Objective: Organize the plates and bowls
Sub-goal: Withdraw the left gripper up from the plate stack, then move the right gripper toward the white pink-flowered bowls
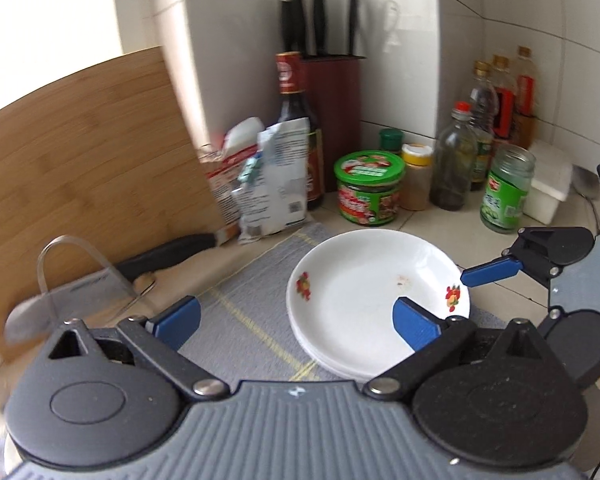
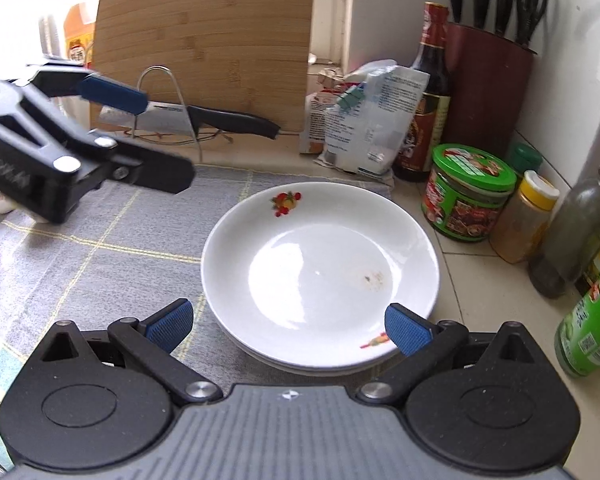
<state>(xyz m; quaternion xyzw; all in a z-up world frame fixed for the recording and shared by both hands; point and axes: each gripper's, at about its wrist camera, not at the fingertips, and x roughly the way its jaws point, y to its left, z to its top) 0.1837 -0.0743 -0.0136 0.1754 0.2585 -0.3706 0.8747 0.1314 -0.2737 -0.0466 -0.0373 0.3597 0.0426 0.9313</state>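
Blue pads first: my left gripper [image 1: 296, 322] is spread wide, one pad over the grey mat [image 1: 240, 304], the other hanging over the near rim of the plates [image 1: 364, 292], and it holds nothing. My right gripper [image 2: 288, 324] is just as wide open and also has nothing in it, its fingers either side of the near edge of the same stack. From the left wrist I can see the right gripper coming in at the far right of the stack, one blue finger [image 1: 490, 272] over the rim; whether it touches I can't tell. From the right wrist, the left gripper hangs off to the left above the mat, well apart from the stack.

White plates with little fruit prints, several stacked, sit on the mat close to its right edge. Top plate has a small brownish smear inside.

Behind the mat, a wooden board [image 2: 204, 40] leans upright, with a black-handled knife [image 2: 228, 118] lying on a wire rack in front of it. Paper bags [image 2: 364, 120], a dark sauce bottle [image 2: 428, 92] and a red knife block [image 2: 488, 92] fill the corner. Right of the stack stand a green-lidded tub [image 2: 468, 192], a yellow-capped jar [image 2: 524, 220] and more bottles.
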